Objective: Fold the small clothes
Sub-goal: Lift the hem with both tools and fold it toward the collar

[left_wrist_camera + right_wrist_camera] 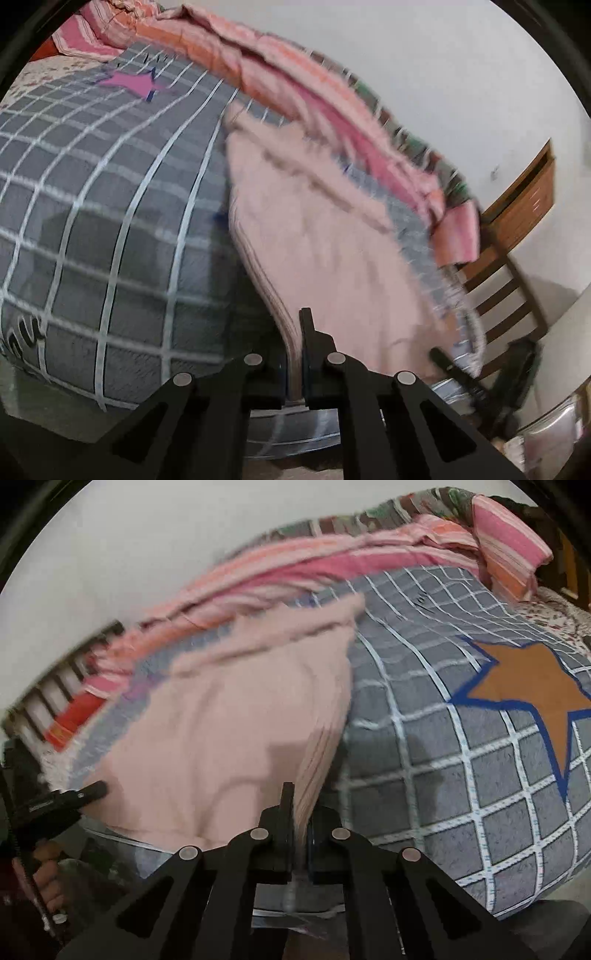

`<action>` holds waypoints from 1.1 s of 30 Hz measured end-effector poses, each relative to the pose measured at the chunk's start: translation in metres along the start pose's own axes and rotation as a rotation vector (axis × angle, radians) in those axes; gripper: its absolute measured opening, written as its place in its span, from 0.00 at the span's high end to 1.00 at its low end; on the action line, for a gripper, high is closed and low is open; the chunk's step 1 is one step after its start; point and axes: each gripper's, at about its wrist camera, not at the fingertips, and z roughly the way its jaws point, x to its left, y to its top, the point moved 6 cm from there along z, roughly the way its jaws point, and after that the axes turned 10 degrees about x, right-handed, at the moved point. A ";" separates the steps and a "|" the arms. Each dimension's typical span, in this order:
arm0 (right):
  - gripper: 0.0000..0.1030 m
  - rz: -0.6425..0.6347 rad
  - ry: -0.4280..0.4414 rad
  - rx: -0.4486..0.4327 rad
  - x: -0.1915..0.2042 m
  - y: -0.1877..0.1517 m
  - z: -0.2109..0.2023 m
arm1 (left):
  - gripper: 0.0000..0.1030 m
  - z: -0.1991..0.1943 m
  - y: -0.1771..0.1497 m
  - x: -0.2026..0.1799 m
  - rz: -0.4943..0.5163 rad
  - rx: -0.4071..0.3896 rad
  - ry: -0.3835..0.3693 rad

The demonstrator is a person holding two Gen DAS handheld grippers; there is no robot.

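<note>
Pale pink garment [325,236] spread on the grey checked bedspread [110,206], its near ribbed hem lifted off the bed. Left gripper [295,354] is clamped on one corner of that hem; right gripper [300,812] is clamped on the other. Striped pink bedding [295,565] lies bunched along the wall. A wooden chair [506,295] stands beside the bed.

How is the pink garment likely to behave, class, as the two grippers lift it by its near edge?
The pink garment will probably hang limp: it already creases and drapes over the bed. It looks thin, so likely light. The ribbed hem is clamped in the left gripper and right gripper, so slipping seems unlikely.
</note>
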 end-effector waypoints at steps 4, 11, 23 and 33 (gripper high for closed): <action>0.96 0.048 0.067 -0.056 0.003 0.017 -0.019 | 0.94 -0.022 0.029 -0.012 -0.006 -0.059 -0.024; 0.96 0.147 0.150 -0.173 0.001 0.077 -0.044 | 0.94 -0.030 0.088 -0.015 -0.041 -0.140 -0.015; 0.96 0.191 0.186 -0.236 0.004 0.213 0.006 | 0.94 0.039 0.216 -0.020 -0.031 -0.177 0.139; 0.96 0.193 0.106 -0.134 -0.017 0.282 0.104 | 0.94 0.122 0.280 0.017 -0.106 -0.129 0.181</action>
